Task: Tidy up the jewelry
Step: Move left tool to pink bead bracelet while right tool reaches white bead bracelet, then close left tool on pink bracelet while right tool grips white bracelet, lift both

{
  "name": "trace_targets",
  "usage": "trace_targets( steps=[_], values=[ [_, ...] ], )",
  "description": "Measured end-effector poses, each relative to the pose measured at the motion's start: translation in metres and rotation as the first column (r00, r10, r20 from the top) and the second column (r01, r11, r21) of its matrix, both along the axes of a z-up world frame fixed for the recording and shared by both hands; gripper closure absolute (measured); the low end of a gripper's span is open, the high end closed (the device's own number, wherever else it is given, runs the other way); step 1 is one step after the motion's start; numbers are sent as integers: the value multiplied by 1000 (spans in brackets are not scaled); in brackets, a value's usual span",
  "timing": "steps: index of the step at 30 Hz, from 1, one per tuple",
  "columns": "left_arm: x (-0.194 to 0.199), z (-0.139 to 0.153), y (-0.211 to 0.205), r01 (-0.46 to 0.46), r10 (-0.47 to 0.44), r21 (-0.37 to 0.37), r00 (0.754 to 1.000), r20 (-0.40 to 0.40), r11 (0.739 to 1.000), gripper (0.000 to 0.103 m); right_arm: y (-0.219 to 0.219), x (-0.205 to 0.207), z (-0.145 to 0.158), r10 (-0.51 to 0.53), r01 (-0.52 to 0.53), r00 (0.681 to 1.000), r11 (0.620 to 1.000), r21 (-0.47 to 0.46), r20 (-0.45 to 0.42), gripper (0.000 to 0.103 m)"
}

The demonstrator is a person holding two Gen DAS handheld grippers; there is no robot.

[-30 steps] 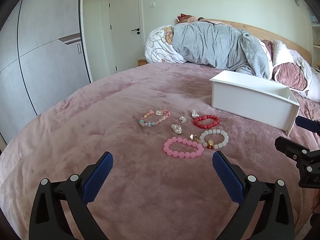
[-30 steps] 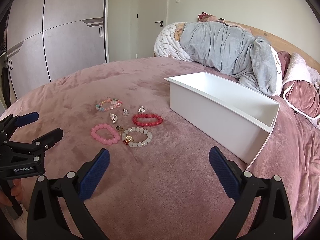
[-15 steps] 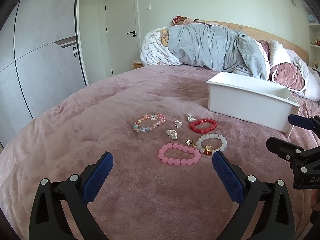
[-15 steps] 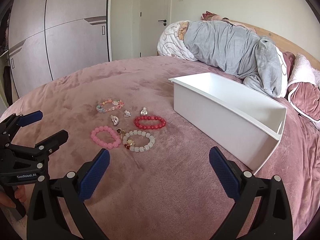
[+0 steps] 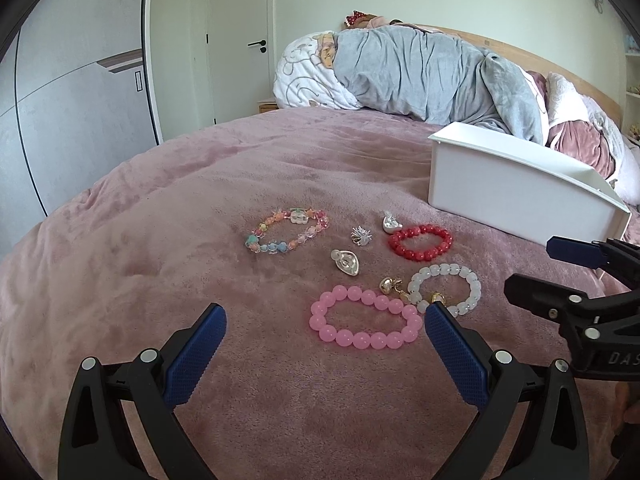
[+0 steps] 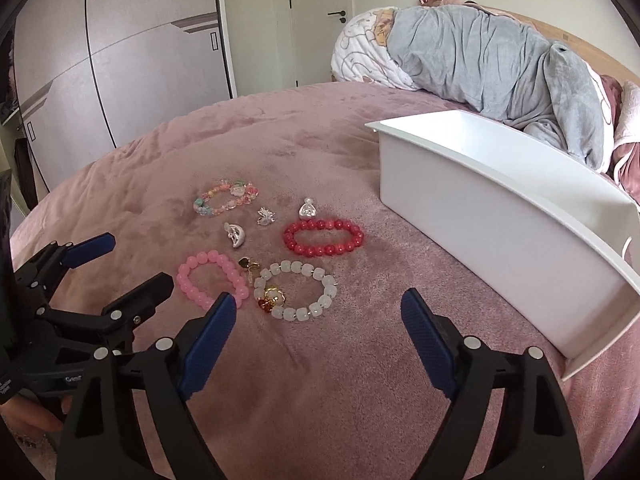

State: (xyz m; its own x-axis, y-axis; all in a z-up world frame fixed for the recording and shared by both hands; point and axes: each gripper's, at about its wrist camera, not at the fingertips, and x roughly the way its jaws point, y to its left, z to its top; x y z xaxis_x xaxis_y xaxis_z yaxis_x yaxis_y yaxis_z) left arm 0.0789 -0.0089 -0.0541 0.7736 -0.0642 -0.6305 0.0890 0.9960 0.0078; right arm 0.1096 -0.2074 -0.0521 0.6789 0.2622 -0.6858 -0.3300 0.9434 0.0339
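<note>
Left wrist view, left to right: our left gripper (image 5: 322, 330) has its jaws released and empty, low over the blanket with the pink bead bracelet (image 5: 365, 322) lying just ahead between the blue pads. Multicolour charm bracelet (image 5: 287, 231) sits farthest left, then the silver spiky charm (image 5: 362, 235), silver shell-shaped piece (image 5: 346, 263), silver heart piece (image 5: 391, 222), red bead bracelet (image 5: 421, 241), small gold earring (image 5: 390, 285) and white bead bracelet (image 5: 446, 288) with its gold-red charm. All lie loose in one cluster, several touching, none held.

We read the layout as a staging pile: jewelry grouped near the white bin (image 5: 516, 196) so each piece needs only a short carry right. Bin's visible interior shows nothing in it, so sorting looks unstarted.

Right wrist view: our right gripper (image 6: 318, 312) has just been closing a bit but is wide apart, nothing between the pads; white bead bracelet (image 6: 295, 289) lies just ahead of them, so it's the likely first pick. Each gripper lines up on its own bracelet, which suggests parallel grabs.

Surface is a plush mauve blanket (image 5: 160, 208) on a bed, soft, so beads will sink and pads need to dig in slightly. Room: grey wardrobe (image 5: 72, 92) at left, white door (image 5: 240, 48), rumpled grey duvet (image 5: 432, 76) and pillows at the wooden headboard.
</note>
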Motion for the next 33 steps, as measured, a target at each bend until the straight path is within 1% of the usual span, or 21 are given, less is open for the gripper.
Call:
trace_targets(
  steps=[4, 7, 8, 9, 10, 11, 13, 15, 16, 17, 20, 23, 26, 28, 30, 31, 32, 33],
  values=[
    [9, -9, 7, -9, 8, -39, 1000, -29, 999, 2, 10, 15, -15, 13, -14, 1000, 999, -37, -16, 29],
    [15, -14, 10, -10, 7, -59, 999, -40, 998, 6, 11, 24, -21, 18, -19, 1000, 999, -41, -20, 29],
    [18, -17, 11, -11, 9, -58, 999, -49, 998, 10, 11, 26, -21, 18, -18, 1000, 999, -39, -18, 29],
    [22, -20, 11, -13, 10, -54, 998, -62, 998, 17, 11, 29, -23, 14, -15, 1000, 999, -38, -20, 29],
    [26, -25, 10, -15, 11, -45, 997, -81, 999, 21, 10, 31, -24, 10, -11, 1000, 999, -38, -24, 29],
    [30, -29, 9, -16, 13, -35, 995, -103, 999, 27, 10, 34, -26, 4, -5, 1000, 999, -41, -28, 29],
    [37, -37, 7, -13, 10, -25, 992, -130, 1000, 28, 10, 40, -30, -5, 4, 999, 999, -40, -40, 29],
    [41, -42, 7, -11, 7, -23, 991, -137, 1000, 28, 10, 46, -38, -17, 14, 998, 999, -45, -65, 35],
    [43, -44, 7, -9, 5, -28, 990, -142, 1000, 29, 10, 49, -43, -19, 16, 997, 999, -46, -81, 41],
    [45, -45, 7, -9, 4, -34, 989, -145, 999, 30, 11, 51, -48, -24, 20, 995, 998, -52, -93, 43],
    [48, -50, 9, -9, 2, -47, 989, -150, 999, 33, 14, 54, -57, -32, 26, 994, 998, -62, -103, 43],
    [47, -53, 11, -13, 4, -63, 989, -146, 998, 39, 17, 52, -61, -31, 24, 995, 997, -76, -93, 45],
    [47, -55, 16, -34, 22, -83, 989, -145, 996, 48, 15, 52, -65, -22, 16, 995, 998, -59, -95, 47],
    [46, -57, 14, -42, 31, -77, 989, -141, 996, 48, 13, 52, -65, -18, 14, 995, 999, -42, -101, 48],
    [46, -60, 8, -45, 39, -39, 990, -136, 998, 49, 12, 52, -64, -10, 7, 995, 1000, -30, -101, 52],
    [47, -60, 5, -47, 43, -23, 990, -136, 999, 49, 12, 50, -63, -3, 1, 995, 1000, -22, -99, 57],
    [46, -59, 4, -46, 43, -16, 990, -134, 999, 51, 11, 49, -61, 10, -11, 995, 1000, -8, -100, 67],
    [44, -59, 4, -43, 40, -17, 990, -132, 999, 56, 10, 47, -60, 28, -27, 994, 1000, 11, -105, 73]
  ],
)
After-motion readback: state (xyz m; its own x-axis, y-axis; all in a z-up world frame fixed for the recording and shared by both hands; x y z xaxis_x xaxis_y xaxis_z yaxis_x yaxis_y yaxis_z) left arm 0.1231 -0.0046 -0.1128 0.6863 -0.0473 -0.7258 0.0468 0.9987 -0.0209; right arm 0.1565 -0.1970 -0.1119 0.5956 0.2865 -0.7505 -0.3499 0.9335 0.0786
